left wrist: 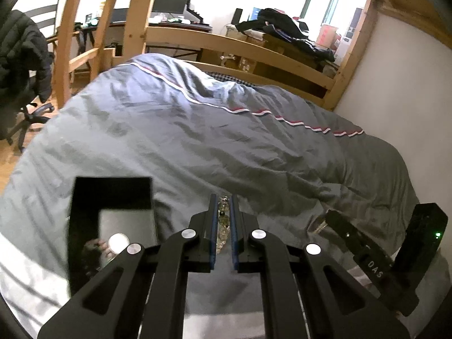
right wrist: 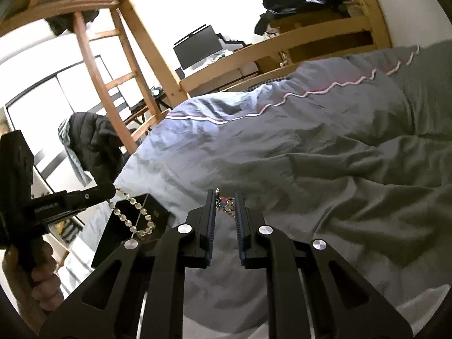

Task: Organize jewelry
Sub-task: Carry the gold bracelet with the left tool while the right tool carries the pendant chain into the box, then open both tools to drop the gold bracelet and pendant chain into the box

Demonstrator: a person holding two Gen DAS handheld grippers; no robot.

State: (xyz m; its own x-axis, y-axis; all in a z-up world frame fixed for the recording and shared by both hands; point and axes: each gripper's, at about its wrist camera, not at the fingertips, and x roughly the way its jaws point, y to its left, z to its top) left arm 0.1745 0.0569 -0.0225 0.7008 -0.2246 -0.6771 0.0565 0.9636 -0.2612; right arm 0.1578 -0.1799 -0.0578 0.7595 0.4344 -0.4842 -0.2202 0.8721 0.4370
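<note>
My left gripper (left wrist: 224,206) is shut on a pale beaded bracelet (left wrist: 223,226); in the right wrist view the bracelet (right wrist: 135,214) hangs from its tips over a black open box (right wrist: 124,234). In the left wrist view the box (left wrist: 113,214) lies on the bed to the left of the fingers, with a glossy dark inside. My right gripper (right wrist: 224,200) is shut on a bracelet with coloured charms (right wrist: 226,204), held above the grey duvet (right wrist: 310,155). The right gripper also shows at the right edge of the left wrist view (left wrist: 319,224).
A grey-blue duvet (left wrist: 197,130) with a red and white stripe covers the bed. A wooden bunk frame (left wrist: 243,48) and ladder (right wrist: 107,84) stand behind it. A black jacket hangs on a chair (left wrist: 22,56) at the left. A desk with a monitor (left wrist: 169,0) is further back.
</note>
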